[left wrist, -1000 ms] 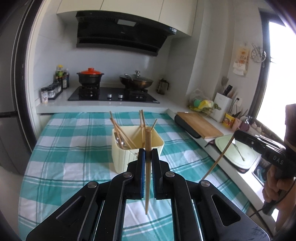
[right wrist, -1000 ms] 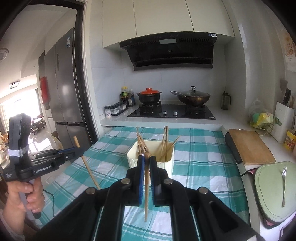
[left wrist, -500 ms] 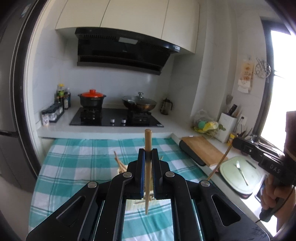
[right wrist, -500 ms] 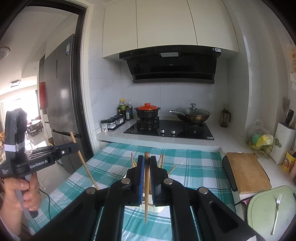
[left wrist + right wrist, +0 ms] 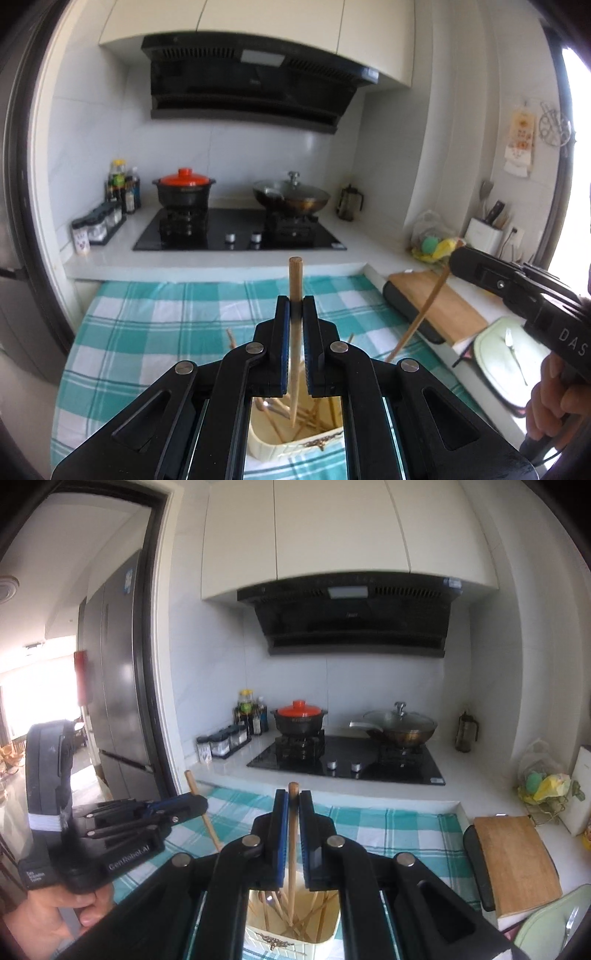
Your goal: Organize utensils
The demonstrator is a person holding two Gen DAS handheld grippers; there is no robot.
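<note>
My left gripper point(image 5: 295, 306) is shut on a wooden chopstick point(image 5: 295, 280), held upright with its tip over the cream utensil holder point(image 5: 291, 446). My right gripper point(image 5: 291, 799) is shut on another wooden chopstick point(image 5: 293, 849), its tip down inside the same holder point(image 5: 295, 938), which holds several chopsticks and a spoon. Each gripper shows in the other's view: the right one point(image 5: 458, 262) at the right, the left one point(image 5: 199, 805) at the left, each with its chopstick slanting down.
The holder stands on a teal checked tablecloth point(image 5: 155, 317). Behind it are a hob with a red-lidded pot point(image 5: 184, 188) and a wok point(image 5: 291, 195). At the right are a wooden cutting board point(image 5: 439, 306) and a green tray point(image 5: 506, 365) with a fork.
Both grippers have moved forward and come over the holder, which has dropped to the bottom of both views. Both chopsticks stay gripped, their tips now over or in the holder.
</note>
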